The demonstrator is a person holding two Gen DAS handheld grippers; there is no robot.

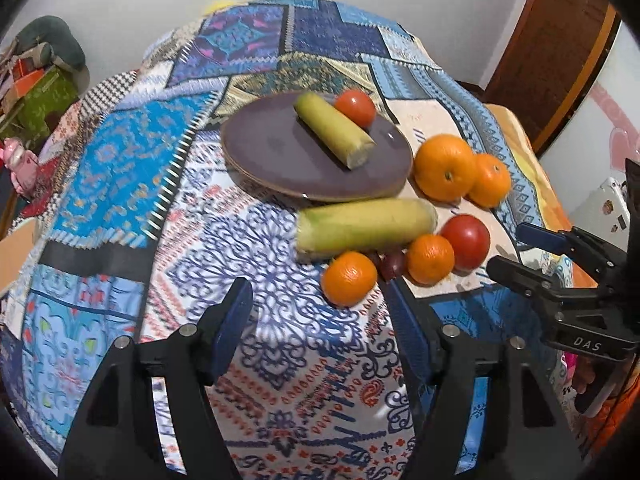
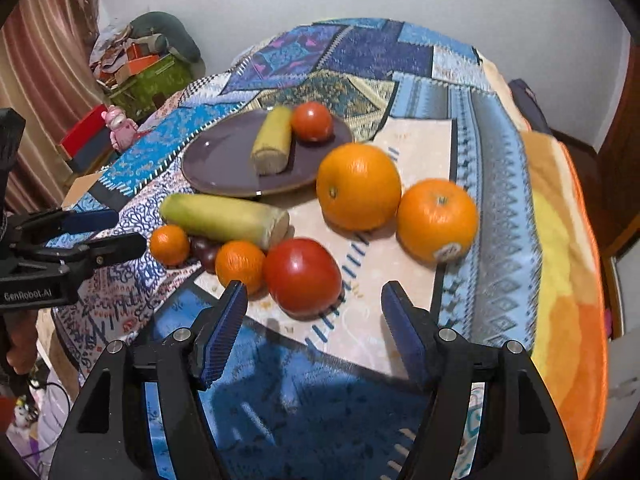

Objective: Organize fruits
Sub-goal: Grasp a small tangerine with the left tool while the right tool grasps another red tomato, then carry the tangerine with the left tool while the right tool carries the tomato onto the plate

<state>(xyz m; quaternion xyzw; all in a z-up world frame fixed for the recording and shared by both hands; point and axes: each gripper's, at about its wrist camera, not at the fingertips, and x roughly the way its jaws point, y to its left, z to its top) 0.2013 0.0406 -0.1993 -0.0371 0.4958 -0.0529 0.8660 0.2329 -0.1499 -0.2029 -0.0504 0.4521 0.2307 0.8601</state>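
A purple plate (image 1: 272, 152) (image 2: 216, 164) holds a corn cob (image 1: 334, 130) (image 2: 273, 140) and a tomato (image 1: 355, 107) (image 2: 312, 121). On the cloth beside it lie a second corn cob (image 1: 366, 227) (image 2: 224, 220), two large oranges (image 1: 444, 167) (image 2: 359, 186) (image 1: 490, 179) (image 2: 438, 219), two small oranges (image 1: 349, 278) (image 2: 169, 245) (image 1: 431, 258) (image 2: 240, 266), a big tomato (image 1: 466, 242) (image 2: 303, 277) and dark grapes (image 1: 390, 265) (image 2: 204, 252). My left gripper (image 1: 320, 304) is open and empty, just short of a small orange. My right gripper (image 2: 314, 308) is open and empty, its jaws either side of the big tomato's near face.
A patchwork cloth (image 1: 280, 40) covers the table. The right gripper shows at the right of the left wrist view (image 1: 512, 252); the left gripper shows at the left of the right wrist view (image 2: 112, 228). Boxes and a pink toy (image 2: 118, 124) stand beyond the table's left edge.
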